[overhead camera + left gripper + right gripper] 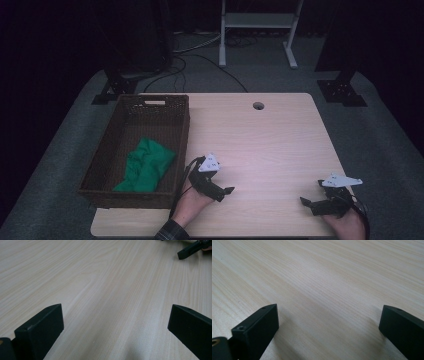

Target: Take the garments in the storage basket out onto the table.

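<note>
We take the dark brown woven wicker basket (pixel 135 195) as our landmark. It stands on the left portion of the pale wood-grain table (pixel 270 145), and a crumpled green cloth (pixel 145 165) lies inside it, on the basket floor toward the near end, its long axis running roughly from the near left corner toward the far right wall.

The left gripper (pixel 226 191) rests low over the table just beside the basket's near right corner, held in the person's left hand (pixel 192 205). In the left gripper view (pixel 115 322) we see its two black jaws spread wide, with bare wood between them and nothing pinched. The right gripper (pixel 306 202) sits well apart from the basket, near the table's opposite near edge; the right gripper view (pixel 328 320) shows its jaws likewise spread and empty above bare wood.

The governing relation: the cloth lies to the left of the left gripper, beyond the basket's right wall. The left gripper is clearly the nearer of the two (the right one would have to cross most of the table). We judge that any reach for the cloth falls to the left gripper, which must clear the wall before descending.
</note>
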Motion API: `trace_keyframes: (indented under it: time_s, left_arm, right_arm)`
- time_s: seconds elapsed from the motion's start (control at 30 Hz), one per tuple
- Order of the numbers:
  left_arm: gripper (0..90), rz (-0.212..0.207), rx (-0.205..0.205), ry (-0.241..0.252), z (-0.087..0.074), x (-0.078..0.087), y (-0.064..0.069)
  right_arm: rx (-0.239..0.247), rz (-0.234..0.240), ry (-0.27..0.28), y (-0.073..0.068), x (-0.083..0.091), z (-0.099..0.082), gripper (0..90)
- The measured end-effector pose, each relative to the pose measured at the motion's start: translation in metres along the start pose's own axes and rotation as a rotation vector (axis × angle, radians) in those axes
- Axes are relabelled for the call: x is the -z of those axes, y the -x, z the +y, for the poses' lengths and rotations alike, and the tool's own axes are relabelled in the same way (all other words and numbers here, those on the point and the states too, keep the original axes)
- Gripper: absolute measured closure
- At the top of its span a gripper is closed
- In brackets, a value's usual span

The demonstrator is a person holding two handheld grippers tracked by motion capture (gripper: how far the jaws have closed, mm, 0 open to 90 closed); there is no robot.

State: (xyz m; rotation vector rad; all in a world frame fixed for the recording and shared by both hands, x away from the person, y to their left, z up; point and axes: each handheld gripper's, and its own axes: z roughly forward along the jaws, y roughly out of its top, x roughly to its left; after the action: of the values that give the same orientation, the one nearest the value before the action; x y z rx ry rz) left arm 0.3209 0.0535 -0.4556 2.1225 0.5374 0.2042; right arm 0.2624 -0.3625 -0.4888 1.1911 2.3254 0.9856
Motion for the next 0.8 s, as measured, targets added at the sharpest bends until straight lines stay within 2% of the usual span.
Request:
trace_keyframes:
  time_s: [0.8]
  left_arm:
    - [0.0,0.016,0.001,0.012,0.0077,0.007,0.0015]
  right_arm:
    - [0.0,0.0,0.0,0.0,0.0,0.0,1.4]
